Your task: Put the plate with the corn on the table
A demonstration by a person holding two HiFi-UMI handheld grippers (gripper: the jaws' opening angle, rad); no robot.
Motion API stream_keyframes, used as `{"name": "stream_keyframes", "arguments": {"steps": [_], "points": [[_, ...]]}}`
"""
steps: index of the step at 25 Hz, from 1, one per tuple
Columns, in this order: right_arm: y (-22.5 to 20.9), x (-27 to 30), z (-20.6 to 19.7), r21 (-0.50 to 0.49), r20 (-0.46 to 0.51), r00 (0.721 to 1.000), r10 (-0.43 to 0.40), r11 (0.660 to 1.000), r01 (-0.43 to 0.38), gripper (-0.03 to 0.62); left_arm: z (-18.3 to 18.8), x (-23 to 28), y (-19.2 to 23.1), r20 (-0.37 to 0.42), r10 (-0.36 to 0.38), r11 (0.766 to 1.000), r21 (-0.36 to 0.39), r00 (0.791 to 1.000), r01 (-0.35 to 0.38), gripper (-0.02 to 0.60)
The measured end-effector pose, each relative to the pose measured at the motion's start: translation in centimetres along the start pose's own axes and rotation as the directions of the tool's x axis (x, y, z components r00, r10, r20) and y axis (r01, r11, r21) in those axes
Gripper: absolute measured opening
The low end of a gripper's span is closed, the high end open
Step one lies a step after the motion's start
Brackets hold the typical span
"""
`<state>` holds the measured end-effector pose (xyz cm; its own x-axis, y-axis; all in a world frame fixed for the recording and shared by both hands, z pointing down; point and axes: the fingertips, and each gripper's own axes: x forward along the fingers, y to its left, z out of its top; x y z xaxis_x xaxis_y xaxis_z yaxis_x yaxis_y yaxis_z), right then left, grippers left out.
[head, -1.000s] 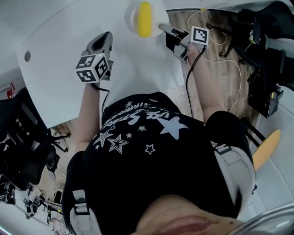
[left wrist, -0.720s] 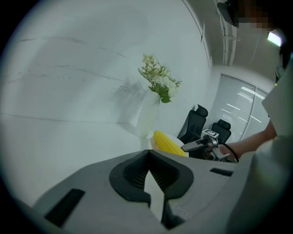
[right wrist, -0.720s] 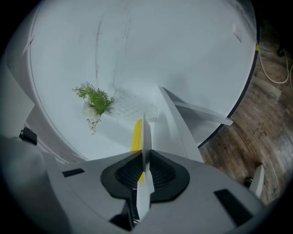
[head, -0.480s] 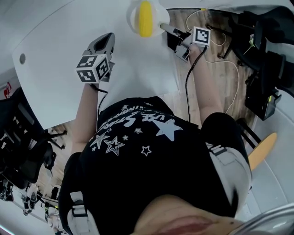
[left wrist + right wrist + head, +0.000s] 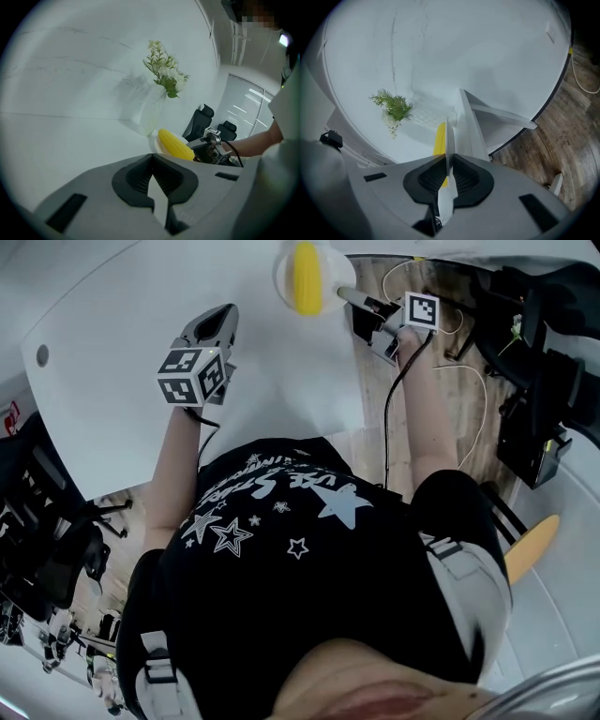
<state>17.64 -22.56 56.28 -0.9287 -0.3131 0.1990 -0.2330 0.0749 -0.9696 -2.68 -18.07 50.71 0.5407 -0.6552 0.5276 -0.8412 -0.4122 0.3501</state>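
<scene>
Right gripper (image 5: 341,294): reaches in from the tabletop's right edge. Its fingers (image 5: 465,180) are clamped on the near rim of the plate (image 5: 284,268), which shows edge-on between the pads in the right gripper view.
Plate: white and round, over the far part of the tabletop (image 5: 131,343), close to its right edge. Cannot tell whether its underside touches the surface.
Corn (image 5: 306,276): one yellow cob, lying lengthwise across the middle of the plate.
Left gripper (image 5: 223,317): over the tabletop, well left of the plate, angled down. Its fingers (image 5: 135,179) are closed tip to tip with nothing between them.
Vase (image 5: 151,115): clear, with white flowers (image 5: 164,65) and greenery, standing just beyond the plate in the left gripper view.
Off the tabletop: wooden floor (image 5: 569,136) to the right. A black cable (image 5: 388,418) trails from the right gripper.
</scene>
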Motion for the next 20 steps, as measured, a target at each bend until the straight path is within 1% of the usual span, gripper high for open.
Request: {"name": "stream_keyframes", "arguments": {"steps": [7, 10, 12, 13, 15, 17, 18, 20], "points": [[-0.9, 0.1, 0.4, 0.019, -0.023, 1.0, 0.0, 1.0, 0.0, 0.031, -0.3, 1.0, -0.8, -0.014, -0.019, 1.0, -0.001, 1.0, 0.019, 0.005], [-1.3, 0.3, 0.3, 0.028, -0.038, 0.999, -0.021, 0.999, 0.022, 0.025, -0.6, 1.2, -0.9, -0.021, -0.023, 1.0, 0.001, 1.0, 0.023, 0.005], [-1.5, 0.3, 0.2, 0.017, -0.047, 0.997, -0.064, 0.998, 0.065, 0.023, -0.7, 1.3, -1.0, -0.024, -0.026, 1.0, 0.002, 0.999, 0.026, 0.005], [-1.7, 0.1, 0.2, 0.006, -0.052, 0.993, -0.102, 0.995, 0.103, 0.021, -0.7, 1.3, -1.2, -0.025, -0.027, 1.0, 0.003, 0.999, 0.027, 0.005], [-2.0, -0.3, 0.4, -0.032, -0.061, 0.977, -0.203, 0.979, 0.202, 0.021, -0.8, 1.5, -1.4, -0.03, -0.027, 1.0, 0.004, 0.999, 0.027, 0.005], [-1.9, -0.5, 0.4, -0.082, -0.061, 0.954, -0.293, 0.954, 0.288, 0.027, -1.0, 1.6, -1.6, -0.039, -0.025, 1.0, 0.003, 0.999, 0.025, 0.005], [-1.7, -0.5, 0.3, -0.1, -0.058, 0.946, -0.32, 0.944, 0.313, 0.035, -1.0, 1.6, -1.6, -0.044, -0.024, 1.0, 0.003, 0.999, 0.024, 0.005], [-1.2, -0.3, 0.2, -0.131, -0.05, 0.939, -0.34, 0.934, 0.332, 0.044, -1.1, 1.7, -1.8, -0.049, -0.026, 1.0, 0.003, 0.998, 0.026, 0.005]]}}
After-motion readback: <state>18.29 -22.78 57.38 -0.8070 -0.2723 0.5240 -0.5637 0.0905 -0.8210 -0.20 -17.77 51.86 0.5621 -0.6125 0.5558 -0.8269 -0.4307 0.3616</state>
